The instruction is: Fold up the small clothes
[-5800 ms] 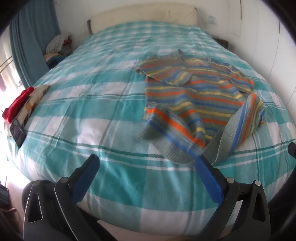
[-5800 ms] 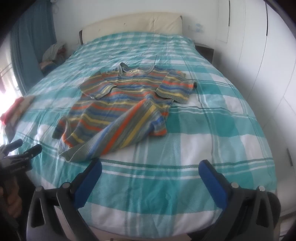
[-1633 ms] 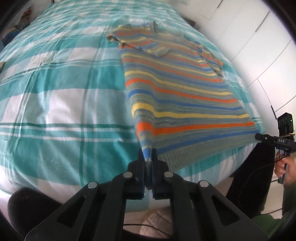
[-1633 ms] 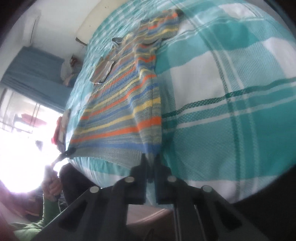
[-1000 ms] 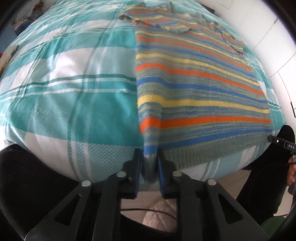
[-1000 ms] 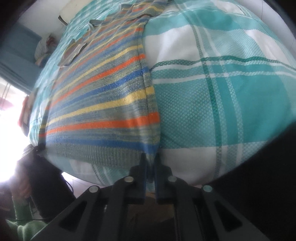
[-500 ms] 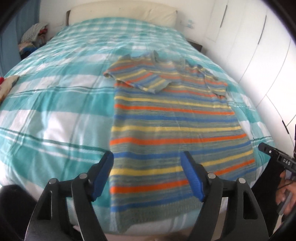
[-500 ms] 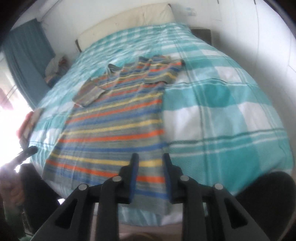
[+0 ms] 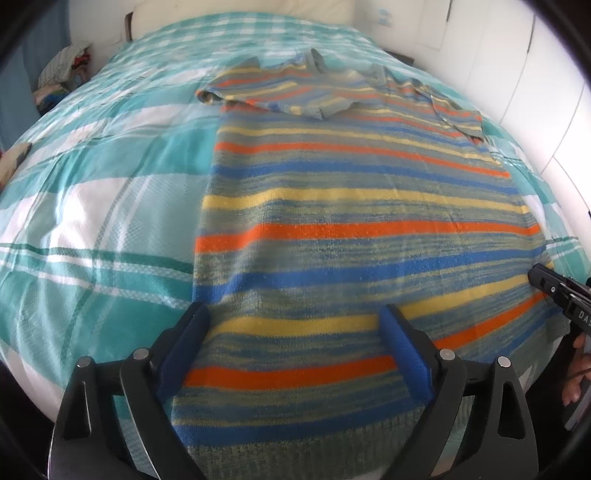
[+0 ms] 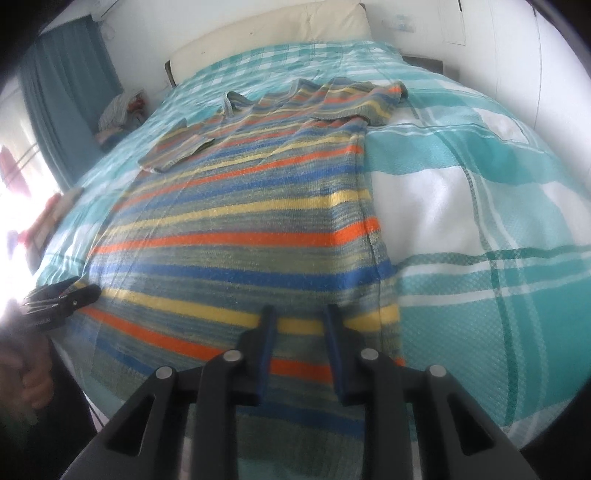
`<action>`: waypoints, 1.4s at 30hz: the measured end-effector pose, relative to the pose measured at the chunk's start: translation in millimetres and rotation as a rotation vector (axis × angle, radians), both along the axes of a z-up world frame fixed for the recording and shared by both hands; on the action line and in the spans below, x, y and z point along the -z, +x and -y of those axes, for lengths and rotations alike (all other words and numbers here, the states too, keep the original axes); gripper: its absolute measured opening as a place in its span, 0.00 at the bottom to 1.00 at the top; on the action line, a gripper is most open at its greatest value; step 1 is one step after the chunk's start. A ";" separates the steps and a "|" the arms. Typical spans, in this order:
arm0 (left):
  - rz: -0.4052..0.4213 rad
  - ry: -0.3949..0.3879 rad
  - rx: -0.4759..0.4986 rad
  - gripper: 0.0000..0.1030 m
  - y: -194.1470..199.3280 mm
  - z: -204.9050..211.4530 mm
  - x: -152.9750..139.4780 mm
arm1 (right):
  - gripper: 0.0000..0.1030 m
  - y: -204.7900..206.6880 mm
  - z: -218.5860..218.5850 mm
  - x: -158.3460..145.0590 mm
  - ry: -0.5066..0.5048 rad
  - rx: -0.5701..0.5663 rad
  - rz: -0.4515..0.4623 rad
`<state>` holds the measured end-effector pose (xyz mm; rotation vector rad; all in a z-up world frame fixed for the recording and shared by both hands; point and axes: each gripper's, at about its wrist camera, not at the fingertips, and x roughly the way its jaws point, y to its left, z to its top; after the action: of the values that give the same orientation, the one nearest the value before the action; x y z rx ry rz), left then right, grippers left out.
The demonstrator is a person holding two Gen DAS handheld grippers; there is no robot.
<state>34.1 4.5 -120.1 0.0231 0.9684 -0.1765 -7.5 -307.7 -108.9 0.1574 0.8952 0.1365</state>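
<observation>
A striped knit sweater in grey, orange, yellow and blue lies spread flat on the bed, hem toward me, both short sleeves folded over its chest. It also shows in the right wrist view. My left gripper is wide open and empty above the hem's left part. My right gripper is open by a narrow gap and empty above the hem's right part. Each gripper shows at the edge of the other's view: the right one, the left one.
The bed has a teal and white plaid cover and a cream headboard. A heap of clothes lies by the far left corner near a blue curtain. White wardrobe doors stand on the right.
Both grippers, shut on the hem corners a second ago, have let go and opened. The sweater now lies flat. Since half a second ago both have come lower over the hem.
</observation>
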 end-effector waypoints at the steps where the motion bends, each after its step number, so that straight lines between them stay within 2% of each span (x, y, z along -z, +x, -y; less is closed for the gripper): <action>1: 0.000 0.002 0.002 0.91 0.6 0.4 0.4 | 0.27 -1.1 -0.9 0.3 -0.001 0.001 0.002; 6: 0.001 -0.033 -0.004 0.91 -11.2 -4.8 -16.8 | 0.29 -5.2 1.4 -7.3 0.021 0.003 0.027; 8: 0.040 -0.077 -0.011 0.91 -17.1 -13.2 -36.7 | 0.44 -13.0 4.3 -16.9 0.045 0.007 0.089; 9: 0.070 -0.095 -0.022 0.91 -17.2 -19.8 -48.9 | 0.48 -17.6 5.2 -22.8 0.044 0.015 0.126; 11: 0.128 -0.123 -0.063 0.93 -7.0 -37.8 -72.9 | 0.57 -23.1 5.3 -30.7 0.024 0.027 0.183; 14: 0.176 -0.139 -0.154 0.96 34.3 -71.8 -92.2 | 0.57 -22.6 3.5 -33.5 0.013 0.030 0.204; 16: 0.152 -0.133 -0.221 0.96 70.6 -89.5 -86.1 | 0.57 -19.2 1.6 -30.5 0.007 0.031 0.189; 20: 0.037 -0.096 -0.313 0.96 134.7 -112.3 -43.3 | 0.57 -18.3 0.8 -30.1 0.002 0.033 0.190; 24: -0.055 -0.001 -0.354 1.00 148.7 -122.8 15.8 | 0.57 -19.5 1.9 -28.4 -0.013 0.042 0.190; 28: -0.022 0.047 -0.354 1.00 140.9 -115.7 15.3 | 0.57 -17.6 6.1 -27.0 0.003 0.058 0.183; 31: 0.021 0.026 -0.351 1.00 132.6 -116.7 18.7 | 0.57 -16.8 7.5 -27.7 0.008 0.059 0.186; 42: 0.019 0.036 -0.351 1.00 140.6 -117.4 16.4 | 0.58 -19.9 10.5 -29.7 0.020 0.062 0.198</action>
<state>174.7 121.9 -136.5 -0.1113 0.9410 0.1642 -27.5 -318.1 -79.3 0.1871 0.6913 0.1012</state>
